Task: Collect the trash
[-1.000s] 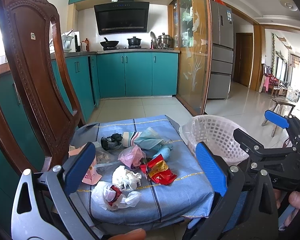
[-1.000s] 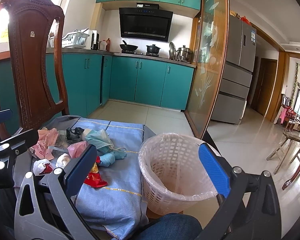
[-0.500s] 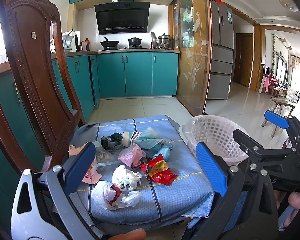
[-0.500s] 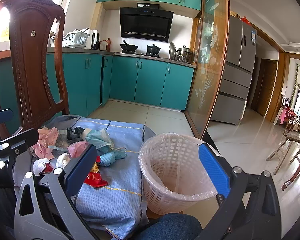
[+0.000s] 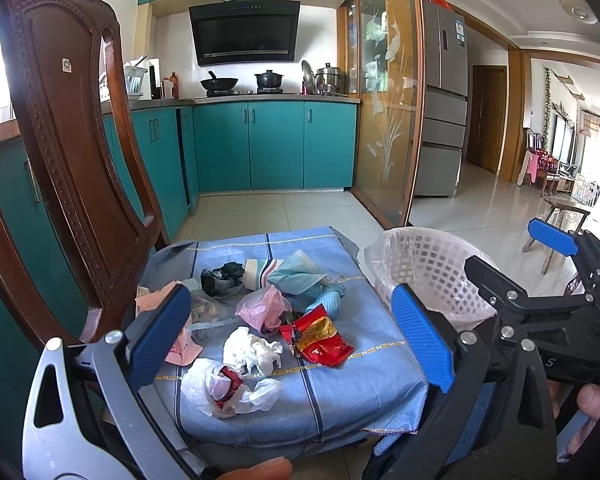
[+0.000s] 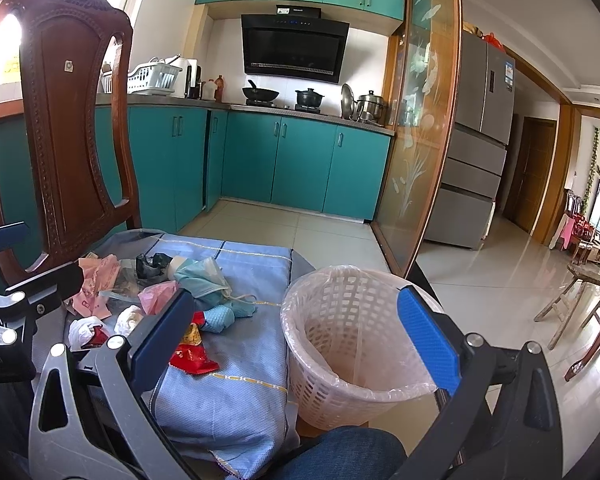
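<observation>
A pile of trash lies on a blue cloth (image 5: 340, 384) over a chair seat: a red snack wrapper (image 5: 318, 340), white crumpled tissue (image 5: 250, 350), a white plastic bag (image 5: 224, 390), a pink bag (image 5: 262, 308), teal cloth (image 5: 300, 276) and a black scrap (image 5: 220, 276). A white lattice basket (image 6: 352, 344) with a clear liner stands right of the seat. My left gripper (image 5: 292, 344) is open and empty, held near the pile. My right gripper (image 6: 296, 340) is open and empty, held in front of the basket and the seat's right edge.
A carved wooden chair back (image 5: 72, 152) rises at the left of the seat. Teal kitchen cabinets (image 5: 276, 144) line the far wall. A glass partition (image 5: 384, 120) and a fridge (image 5: 444, 120) stand at the right. Tiled floor (image 5: 480, 216) lies beyond.
</observation>
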{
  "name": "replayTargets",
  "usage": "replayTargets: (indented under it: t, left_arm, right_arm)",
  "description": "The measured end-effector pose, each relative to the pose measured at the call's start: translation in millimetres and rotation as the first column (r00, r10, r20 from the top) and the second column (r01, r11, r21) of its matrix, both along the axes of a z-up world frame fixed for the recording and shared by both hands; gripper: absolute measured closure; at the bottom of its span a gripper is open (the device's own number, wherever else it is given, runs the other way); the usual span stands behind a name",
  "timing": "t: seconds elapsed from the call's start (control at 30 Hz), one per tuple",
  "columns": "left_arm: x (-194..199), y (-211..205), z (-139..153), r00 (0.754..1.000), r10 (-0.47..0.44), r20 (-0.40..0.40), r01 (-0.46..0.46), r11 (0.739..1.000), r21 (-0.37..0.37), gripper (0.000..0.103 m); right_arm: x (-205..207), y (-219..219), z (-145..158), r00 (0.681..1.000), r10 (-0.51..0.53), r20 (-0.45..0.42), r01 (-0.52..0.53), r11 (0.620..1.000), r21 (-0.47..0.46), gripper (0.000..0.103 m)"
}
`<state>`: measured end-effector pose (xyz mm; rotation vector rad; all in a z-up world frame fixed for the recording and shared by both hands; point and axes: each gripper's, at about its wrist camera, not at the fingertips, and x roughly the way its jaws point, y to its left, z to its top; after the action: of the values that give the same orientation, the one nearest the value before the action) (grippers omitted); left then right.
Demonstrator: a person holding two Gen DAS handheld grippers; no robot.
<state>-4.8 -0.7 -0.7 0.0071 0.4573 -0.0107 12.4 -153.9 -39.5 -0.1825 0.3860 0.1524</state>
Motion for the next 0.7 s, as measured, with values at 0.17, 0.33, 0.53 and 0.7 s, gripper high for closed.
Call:
replayTargets:
  t: [0.17,0.33,0.53,0.7]
  left_arm:
    - [0.0,-0.1,-0.2,1.000,0.000,-0.001,0.000,1.000,0.000,0.003]
    - [0.0,0.0,-0.7,1.000,0.000,-0.001,0.000,1.000,-0.001,0.003]
    - [-0.1,0.0,-2.1,1.000,-0.002,-0.003,0.002,1.000,-0.001,0.003]
    - [-0.3,-0.7,-2.9,1.000,-0.001,-0.003,0.001,1.000,0.003,0.003]
  right_arm:
    - [0.4,-0.2,0.1,1.000,0.000,0.000,0.000,1.000,0.002,0.003]
    - [1.7,1.2,-1.1,1.000,0.002,-0.004,-0.002,1.000,-0.001,0.003]
    - [2.4,1.4,-0.9,1.000,0.000,-0.004,0.000,1.000,-0.001,0.003]
    - [3.0,0.8,-2.8,1.000,-0.003,-0.003,0.003,1.000,0.001,0.003]
